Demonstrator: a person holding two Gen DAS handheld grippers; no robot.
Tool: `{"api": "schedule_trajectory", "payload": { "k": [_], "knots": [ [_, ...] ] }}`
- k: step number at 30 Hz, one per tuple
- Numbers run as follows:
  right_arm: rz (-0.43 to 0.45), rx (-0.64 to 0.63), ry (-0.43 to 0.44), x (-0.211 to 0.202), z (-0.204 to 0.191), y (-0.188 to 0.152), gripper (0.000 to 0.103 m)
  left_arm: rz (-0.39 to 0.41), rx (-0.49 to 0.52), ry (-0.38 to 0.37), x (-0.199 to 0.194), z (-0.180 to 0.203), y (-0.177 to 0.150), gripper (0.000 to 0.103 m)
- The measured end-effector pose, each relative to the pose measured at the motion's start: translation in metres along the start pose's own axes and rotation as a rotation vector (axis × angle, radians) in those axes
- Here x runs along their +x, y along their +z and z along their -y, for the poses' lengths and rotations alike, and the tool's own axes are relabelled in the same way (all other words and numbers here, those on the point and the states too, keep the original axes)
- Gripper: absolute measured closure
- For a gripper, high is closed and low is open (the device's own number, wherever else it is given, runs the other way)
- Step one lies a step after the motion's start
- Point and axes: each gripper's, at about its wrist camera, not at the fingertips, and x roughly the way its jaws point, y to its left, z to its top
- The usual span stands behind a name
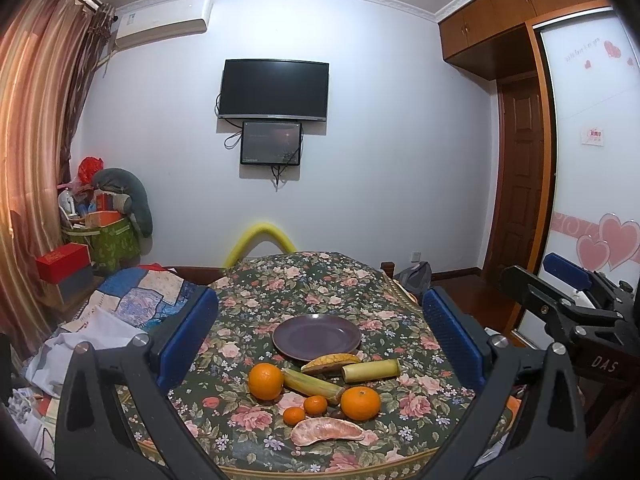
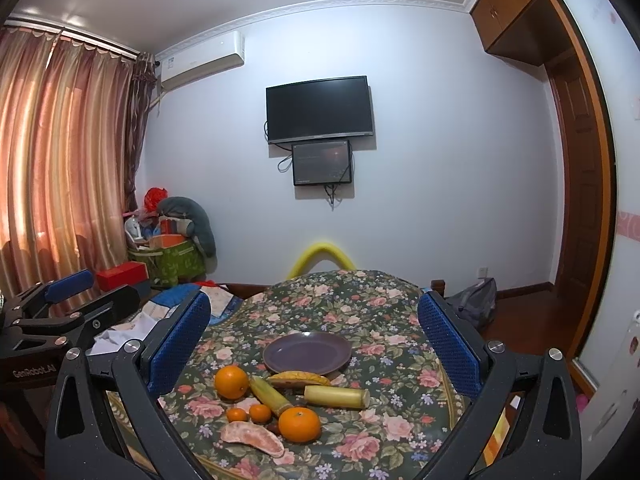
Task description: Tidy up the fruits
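Observation:
An empty purple plate (image 1: 316, 336) (image 2: 307, 352) sits on the floral tablecloth (image 1: 312, 284). In front of it lie a banana (image 1: 331, 361) (image 2: 298, 379), two sugarcane pieces (image 1: 371, 370) (image 1: 312, 385), two large oranges (image 1: 265, 381) (image 1: 360, 403), two small tangerines (image 1: 315, 405) (image 1: 294, 416) and a peeled pomelo segment (image 1: 326, 431) (image 2: 252, 438). My left gripper (image 1: 316, 336) is open and empty, above and short of the fruit. My right gripper (image 2: 312, 344) is open and empty, also held back from the fruit; it shows at the right of the left wrist view (image 1: 568, 300).
A wall TV (image 1: 274, 90) and small screen hang ahead. A bed with clutter and boxes (image 1: 64, 262) lies left, curtains (image 2: 60, 160) beyond. A wardrobe and door (image 1: 520, 168) stand right. A yellow foam tube (image 1: 260, 240) sits behind the table.

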Motion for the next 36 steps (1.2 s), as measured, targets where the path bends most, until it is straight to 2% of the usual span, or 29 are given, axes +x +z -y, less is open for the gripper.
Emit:
{"api": "schedule_trajectory", "payload": {
  "k": [36],
  "knots": [
    [-0.003,-0.01,-0.006,0.0004,-0.0011,0.0014,0.0,0.0,-0.005,-0.004,0.0007,0.0013,-0.0004,0.0]
  ]
}}
